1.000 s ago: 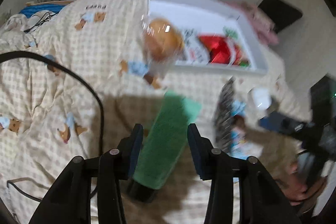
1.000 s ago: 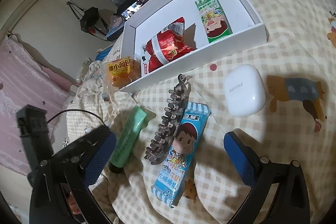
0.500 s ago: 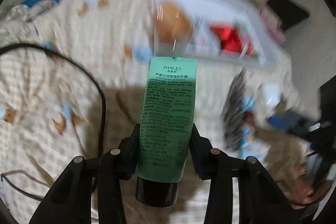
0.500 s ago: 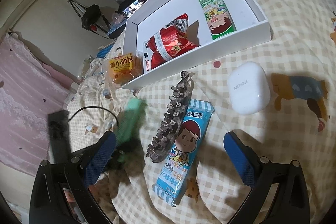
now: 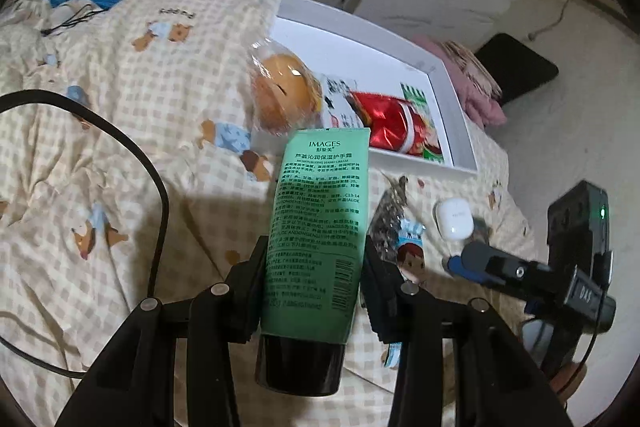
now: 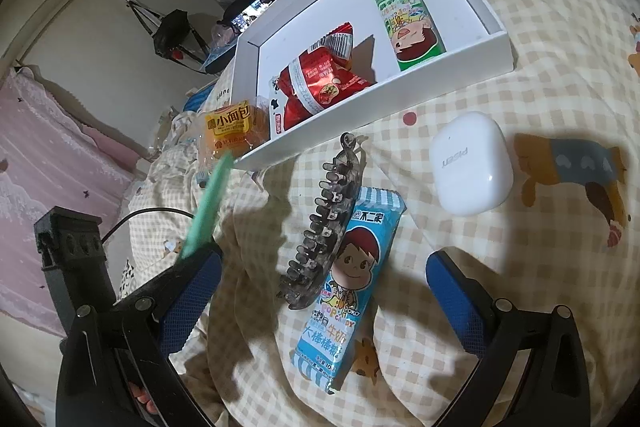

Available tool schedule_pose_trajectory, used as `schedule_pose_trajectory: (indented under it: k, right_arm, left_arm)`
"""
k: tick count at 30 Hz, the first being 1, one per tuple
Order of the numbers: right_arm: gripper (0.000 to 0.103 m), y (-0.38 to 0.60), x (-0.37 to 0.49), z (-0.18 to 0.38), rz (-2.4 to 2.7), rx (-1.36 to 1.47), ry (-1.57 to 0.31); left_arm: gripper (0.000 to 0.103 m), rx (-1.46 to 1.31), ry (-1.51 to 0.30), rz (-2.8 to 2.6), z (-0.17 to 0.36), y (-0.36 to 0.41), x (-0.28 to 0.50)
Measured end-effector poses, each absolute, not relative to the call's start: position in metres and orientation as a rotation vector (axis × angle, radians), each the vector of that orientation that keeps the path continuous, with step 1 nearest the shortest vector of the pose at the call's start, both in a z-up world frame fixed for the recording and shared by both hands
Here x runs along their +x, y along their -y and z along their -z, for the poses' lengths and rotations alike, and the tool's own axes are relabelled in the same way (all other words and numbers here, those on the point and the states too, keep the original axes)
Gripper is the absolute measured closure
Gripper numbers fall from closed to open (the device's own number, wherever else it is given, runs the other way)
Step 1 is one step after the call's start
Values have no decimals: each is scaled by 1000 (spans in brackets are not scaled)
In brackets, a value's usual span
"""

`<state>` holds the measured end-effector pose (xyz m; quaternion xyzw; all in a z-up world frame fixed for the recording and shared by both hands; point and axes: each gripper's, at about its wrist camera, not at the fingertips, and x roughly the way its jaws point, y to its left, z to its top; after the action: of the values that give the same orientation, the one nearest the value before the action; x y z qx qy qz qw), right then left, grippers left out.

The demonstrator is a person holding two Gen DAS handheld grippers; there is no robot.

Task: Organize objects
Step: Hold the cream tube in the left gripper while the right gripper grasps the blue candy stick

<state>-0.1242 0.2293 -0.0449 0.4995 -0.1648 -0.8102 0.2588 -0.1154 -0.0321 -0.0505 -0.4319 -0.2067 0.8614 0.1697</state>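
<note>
My left gripper [image 5: 314,283] is shut on a green hand cream tube [image 5: 320,223] with a black cap and holds it lifted above the bed; the tube also shows in the right wrist view [image 6: 208,203]. My right gripper [image 6: 320,291] is open and empty over a grey hair clip [image 6: 324,227] and a blue candy pack [image 6: 348,287]. A white earbud case [image 6: 472,163] lies to the right. The white box [image 6: 400,91] holds a red snack bag [image 6: 320,83] and a green candy pack [image 6: 404,23]. A wrapped bun [image 6: 232,131] leans at its left corner.
Everything lies on a checked bear-print blanket [image 5: 120,147]. A black cable [image 5: 132,163] loops at the left. My right gripper shows at the lower right of the left wrist view [image 5: 528,279]. A pink cloth [image 5: 472,83] lies beyond the box.
My left gripper has closed on the green tube and lifted it off the blanket, tipping it upright. My right gripper has stayed open and nearly still.
</note>
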Motion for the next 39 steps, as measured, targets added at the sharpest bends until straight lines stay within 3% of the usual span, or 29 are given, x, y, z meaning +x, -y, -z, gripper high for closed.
schedule_pose_trajectory:
  k: [3, 13, 27, 34, 39]
  right_arm:
    - [0, -229, -124, 44, 2198, 1348, 452]
    - [0, -229, -124, 45, 2190, 1354, 450]
    - [0, -241, -125, 41, 2230, 1313, 497]
    - [0, -251, -127, 23, 2435, 1224, 211]
    - [0, -283, -131, 13, 2536, 1110, 236]
  left_arm:
    - [58, -1243, 637, -2429, 46, 34, -116]
    - [58, -1145, 547, -2454, 15, 7, -104]
    - [58, -1122, 600, -2464, 15, 12, -103]
    - [58, -1125, 599, -2438, 15, 9, -102]
    - [58, -1125, 615, -2420, 16, 7, -102]
